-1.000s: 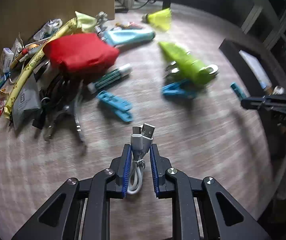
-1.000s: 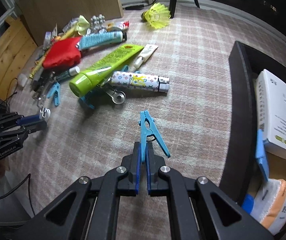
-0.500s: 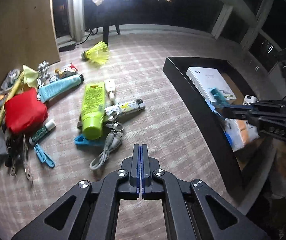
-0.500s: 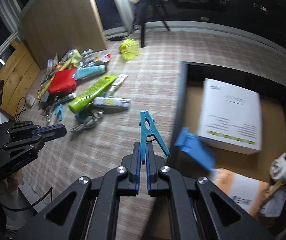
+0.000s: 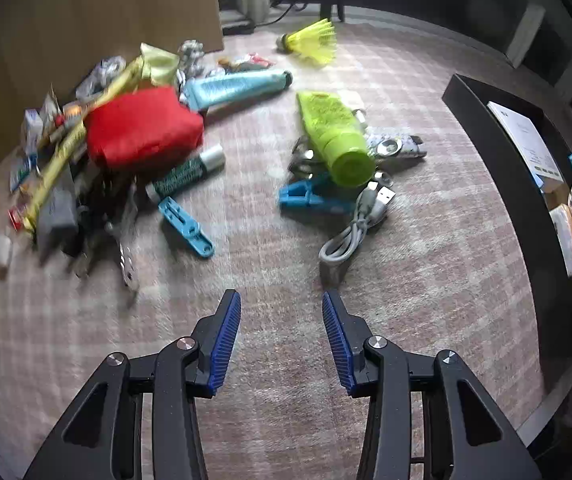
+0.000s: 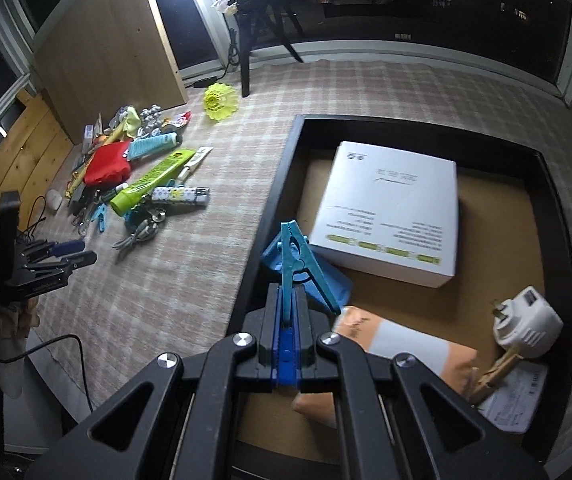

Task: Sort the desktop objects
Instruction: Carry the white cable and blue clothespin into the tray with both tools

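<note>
Right gripper (image 6: 284,344), lower centre of frame: fingers clamped on a teal clothespin (image 6: 294,265), held over the left wall of the black tray (image 6: 274,200). White box (image 6: 389,216) lies inside the tray, centre right. Left gripper (image 5: 282,340), frame bottom: fingers spread wide, holding nothing. Grey USB cable (image 5: 355,226) lies on the checked cloth just ahead, beside the green tube (image 5: 335,138).

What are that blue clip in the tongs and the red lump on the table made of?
The blue clip looks like moulded plastic: smooth, slightly glossy, with toothed jaws and a wire spring. The right tongs hold it over the black tray. The red lump seems soft fabric, perhaps nylon: creased, puffy, faint sheen.
</note>
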A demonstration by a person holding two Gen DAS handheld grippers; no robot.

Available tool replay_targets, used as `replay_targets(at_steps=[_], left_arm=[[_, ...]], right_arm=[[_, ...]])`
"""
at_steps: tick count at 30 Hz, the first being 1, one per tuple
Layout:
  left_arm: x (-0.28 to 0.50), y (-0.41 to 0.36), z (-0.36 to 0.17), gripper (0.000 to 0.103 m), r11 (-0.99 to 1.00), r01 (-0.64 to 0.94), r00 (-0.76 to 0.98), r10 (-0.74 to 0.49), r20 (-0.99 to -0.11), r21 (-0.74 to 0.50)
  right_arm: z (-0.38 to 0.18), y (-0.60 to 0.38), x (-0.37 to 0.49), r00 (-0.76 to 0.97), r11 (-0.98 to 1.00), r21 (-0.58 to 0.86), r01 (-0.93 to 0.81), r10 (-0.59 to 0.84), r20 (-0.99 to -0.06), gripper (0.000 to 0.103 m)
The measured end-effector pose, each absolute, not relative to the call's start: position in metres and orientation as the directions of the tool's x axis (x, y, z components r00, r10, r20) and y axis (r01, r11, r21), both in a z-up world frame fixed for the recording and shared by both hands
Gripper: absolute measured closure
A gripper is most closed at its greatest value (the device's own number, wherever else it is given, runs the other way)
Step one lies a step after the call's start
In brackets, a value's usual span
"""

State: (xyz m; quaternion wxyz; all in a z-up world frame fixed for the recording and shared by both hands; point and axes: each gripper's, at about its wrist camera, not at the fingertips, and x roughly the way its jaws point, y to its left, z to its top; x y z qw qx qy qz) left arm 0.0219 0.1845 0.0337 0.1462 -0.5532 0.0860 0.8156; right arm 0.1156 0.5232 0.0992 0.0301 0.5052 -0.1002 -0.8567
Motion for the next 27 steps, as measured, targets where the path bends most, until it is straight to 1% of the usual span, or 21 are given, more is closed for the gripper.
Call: replay_targets(at_steps=[7,11,12,13,14,15,16,19,23,27], left_arm=[[0.012,0.236,0.026,0.062,-0.895,-0.446,-0.353,0.161,-0.922,0.015],[0.000,0.258,0.011,0.062,-0.876,-0.480,-0.333,0.135,-0.933,0.045],[-0.002,0.260,0.012,0.065,-0.875,-0.483,-0.338,0.152,-0.929,0.032],[-0.004,0.262,0.012,0.066,-0.875,-0.484,-0.328,0.160,-0.931,0.020],[-0.006,0.264,0.012,0.072,-0.876,-0.482,-0.325,0.165,-0.931,0.013],[-0.007,0.266,0.012,0.084,-0.874,-0.485,-0.321,0.171,-0.931,0.006],[-0.006,0.269,0.012,0.090,-0.869,-0.495,-0.319,0.177,-0.931,0.005],[-0.002,0.274,0.013,0.091,-0.868,-0.497,-0.319,0.168,-0.933,0.014],[0.006,0.275,0.019,0.091,-0.882,-0.469,-0.302,0.211,-0.930,-0.048],[0.017,0.285,0.040,0.091,-0.879,-0.465,-0.309,0.274,-0.910,-0.107]], right_arm=[[0.102,0.552,0.121,-0.483,-0.980,0.180,-0.079,-0.120,-0.867,0.098],[0.101,0.567,0.124,-0.479,-0.981,0.170,-0.099,-0.103,-0.872,0.098],[0.100,0.570,0.125,-0.478,-0.980,0.170,-0.104,-0.101,-0.873,0.098],[0.099,0.574,0.126,-0.476,-0.979,0.170,-0.112,-0.097,-0.874,0.098],[0.099,0.578,0.127,-0.476,-0.978,0.170,-0.119,-0.094,-0.875,0.098],[0.098,0.581,0.128,-0.476,-0.977,0.171,-0.125,-0.092,-0.875,0.098],[0.098,0.585,0.128,-0.477,-0.976,0.172,-0.132,-0.090,-0.875,0.098],[0.097,0.597,0.130,-0.483,-0.972,0.176,-0.153,-0.082,-0.872,0.098],[0.099,0.615,0.133,-0.494,-0.968,0.173,-0.184,-0.062,-0.867,0.098],[0.101,0.629,0.133,-0.497,-0.964,0.163,-0.211,-0.038,-0.867,0.098]])
